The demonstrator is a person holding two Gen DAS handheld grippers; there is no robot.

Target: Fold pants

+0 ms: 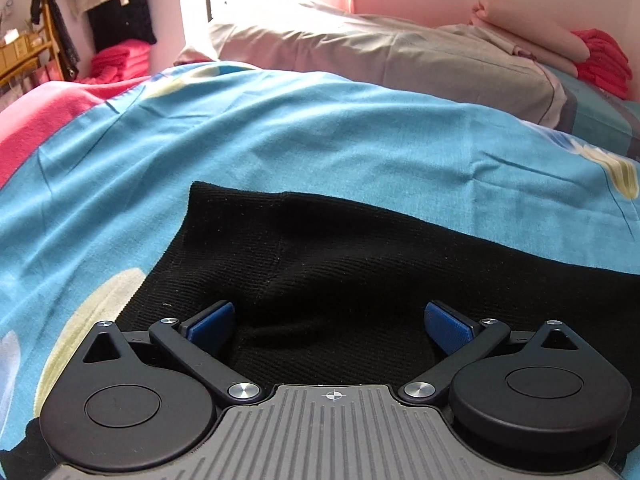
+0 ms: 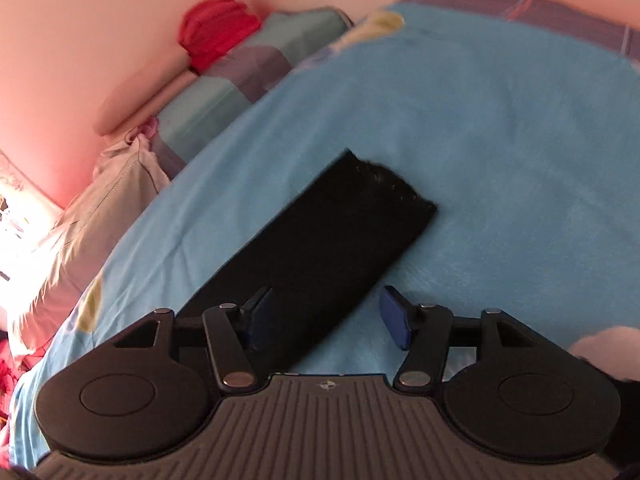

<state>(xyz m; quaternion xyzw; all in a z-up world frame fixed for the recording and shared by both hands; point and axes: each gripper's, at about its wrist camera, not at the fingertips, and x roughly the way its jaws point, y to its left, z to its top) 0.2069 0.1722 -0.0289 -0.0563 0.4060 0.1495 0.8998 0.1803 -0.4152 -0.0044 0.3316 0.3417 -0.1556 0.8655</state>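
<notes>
Black ribbed pants (image 1: 344, 264) lie flat on a blue bedspread (image 1: 280, 132); their wide top part fills the lower middle of the left wrist view. My left gripper (image 1: 327, 322) hovers just over that cloth, its blue pads spread wide with nothing pinched between them. In the right wrist view a narrow black pant leg (image 2: 320, 256) runs diagonally from lower left to its hem at upper right. My right gripper (image 2: 326, 316) stands open over the leg's near stretch, one pad over the cloth and the other over the bedspread (image 2: 500, 160). The picture there is slightly blurred.
A grey pillow (image 1: 400, 56) lies across the head of the bed, with folded pink cloth (image 1: 532, 36) and red cloth (image 1: 604, 64) behind it. Clothes hang at the far left by a wooden shelf (image 1: 24, 56). A patterned blue pillow (image 2: 240, 80) sits against the pink wall.
</notes>
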